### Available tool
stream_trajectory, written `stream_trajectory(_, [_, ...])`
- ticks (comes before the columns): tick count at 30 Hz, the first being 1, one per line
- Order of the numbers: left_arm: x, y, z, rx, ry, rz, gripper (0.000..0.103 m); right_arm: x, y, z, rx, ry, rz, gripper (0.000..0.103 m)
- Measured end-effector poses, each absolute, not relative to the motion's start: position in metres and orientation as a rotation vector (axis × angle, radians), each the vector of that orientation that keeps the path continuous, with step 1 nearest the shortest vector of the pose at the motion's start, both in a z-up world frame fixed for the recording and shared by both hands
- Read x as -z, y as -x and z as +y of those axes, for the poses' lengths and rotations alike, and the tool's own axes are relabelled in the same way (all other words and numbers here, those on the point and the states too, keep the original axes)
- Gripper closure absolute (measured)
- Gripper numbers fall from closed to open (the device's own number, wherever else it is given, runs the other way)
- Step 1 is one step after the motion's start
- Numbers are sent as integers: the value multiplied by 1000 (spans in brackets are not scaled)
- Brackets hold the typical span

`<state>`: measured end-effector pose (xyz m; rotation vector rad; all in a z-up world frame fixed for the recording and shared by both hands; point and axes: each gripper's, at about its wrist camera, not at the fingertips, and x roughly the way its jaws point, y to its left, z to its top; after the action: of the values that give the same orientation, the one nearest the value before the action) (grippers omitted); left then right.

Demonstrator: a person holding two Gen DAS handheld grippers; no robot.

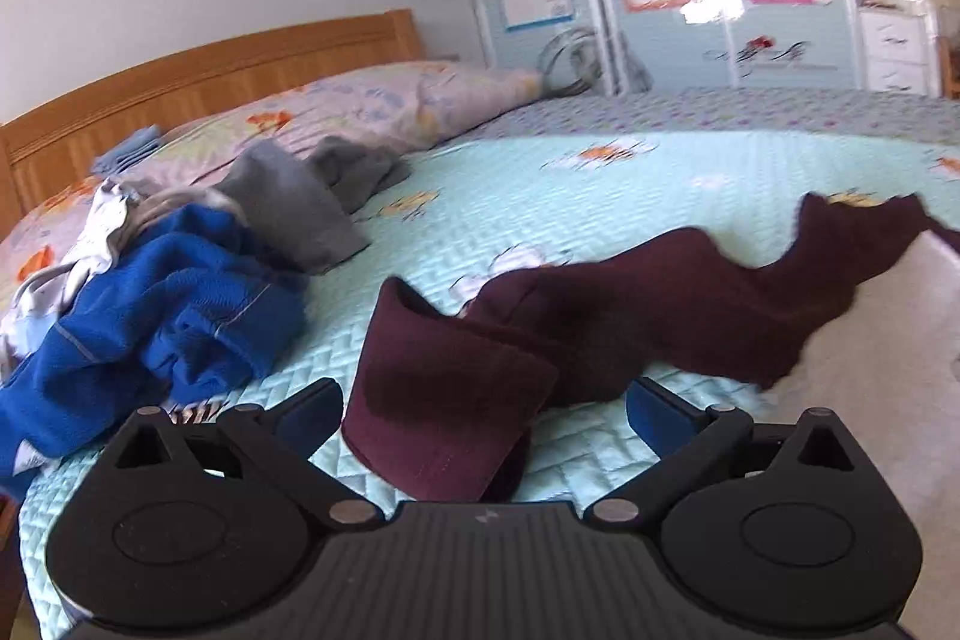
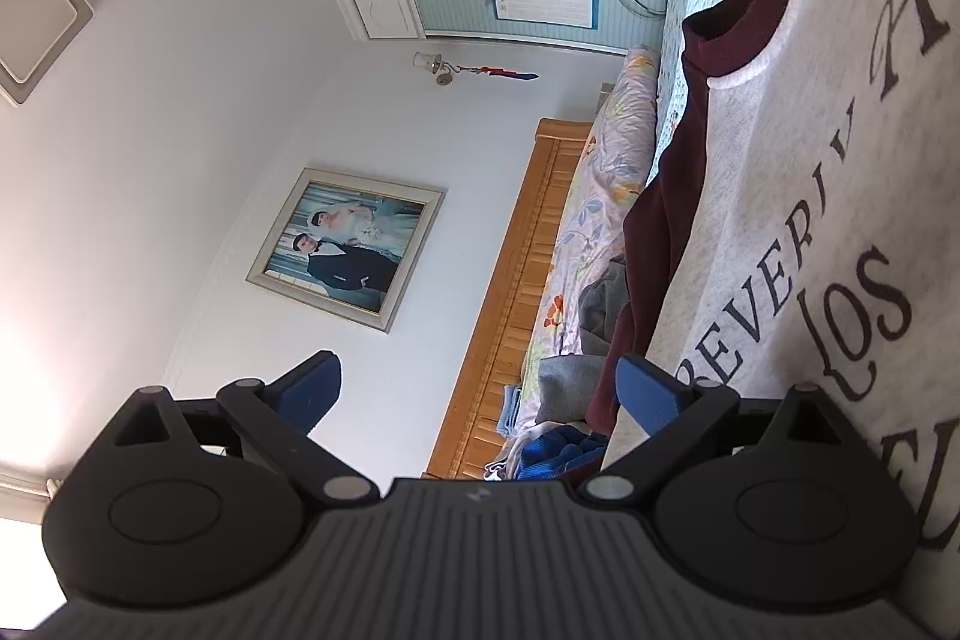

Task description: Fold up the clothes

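- sweatshirt [image 1: 630,316], pale grey heathered body with dark lettering and maroon knit sleeves, lies spread on the aqua quilted bedspread [image 1: 540,196]; its maroon sleeve [image 1: 456,400] runs out toward me, cuff end nearest.
- my left gripper [image 1: 480,409] stands wide, blue pads either side of that cuff, and i see no pad pressing on it.
- my right gripper [image 2: 480,391] is wide too, nothing between its pads; one blue pad sits just beside the lettered body [image 2: 840,232].
- i judge the step is folding this sleeve in: i'd close low on the cuff, catch both layers, and carry it flat across the chest.
- long axis of the sleeve runs from the cuff near me away to the right, toward the body.
- further out, a crumpled blue garment [image 1: 150,316] and a grey one [image 1: 294,208] lie near the wooden headboard [image 1: 180,82].
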<state>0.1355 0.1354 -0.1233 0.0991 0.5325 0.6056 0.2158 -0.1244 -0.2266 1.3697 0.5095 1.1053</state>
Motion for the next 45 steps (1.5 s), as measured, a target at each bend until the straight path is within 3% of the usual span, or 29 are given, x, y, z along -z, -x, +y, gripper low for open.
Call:
stream_trajectory(4, [124,-139,143,-630,-42,515,12,227,-217,-124,-1111,-1371,509,4])
stream_trajectory(6, [121,-135,160,-558,52,509,45,228,-217,-124,-1112,-1371,509,4])
stream_trajectory(9, [114,-125,188,-495,122,514,67,231,-218,-119,-1112,-1372,508,4])
stream_trajectory(14, [89,-115,206,-429,-67,484,83,234,-219,-115,-1111,-1372,506,4])
stream_trajectory(20, [43,-124,218,-393,-353,411,88,238,-227,-115,-1115,-1370,508,4])
stream_trajectory(24, [23,-109,214,-289,-522,384,88,239,-228,-114,-1116,-1368,508,4])
stream_trajectory(25, [25,-103,219,-212,-489,454,86,239,-228,-115,-1116,-1366,509,4])
stream_trajectory(26, [29,-97,225,-135,-430,541,77,239,-228,-115,-1115,-1365,509,4])
stream_trajectory(28, [42,-80,238,-94,-300,666,76,239,-228,-115,-1115,-1365,510,4])
stream_trajectory(31, [49,-63,261,-117,-34,699,71,239,-227,-116,-1113,-1365,509,4])
stream_trajectory(34, [49,-73,281,-146,210,655,49,240,-226,-116,-1112,-1366,508,4])
stream_trajectory(35, [49,-82,285,-145,271,649,33,240,-226,-116,-1112,-1367,508,4])
stream_trajectory(36, [51,-92,286,-147,326,641,26,240,-226,-116,-1112,-1367,508,4])
stream_trajectory(38, [52,-115,292,-163,396,631,22,239,-226,-116,-1112,-1367,508,4])
stream_trajectory(41, [59,-155,309,-272,440,645,8,241,-227,-109,-1109,-1368,505,4])
stream_trajectory(45, [88,-183,344,-398,588,712,11,242,-227,-109,-1110,-1369,505,4])
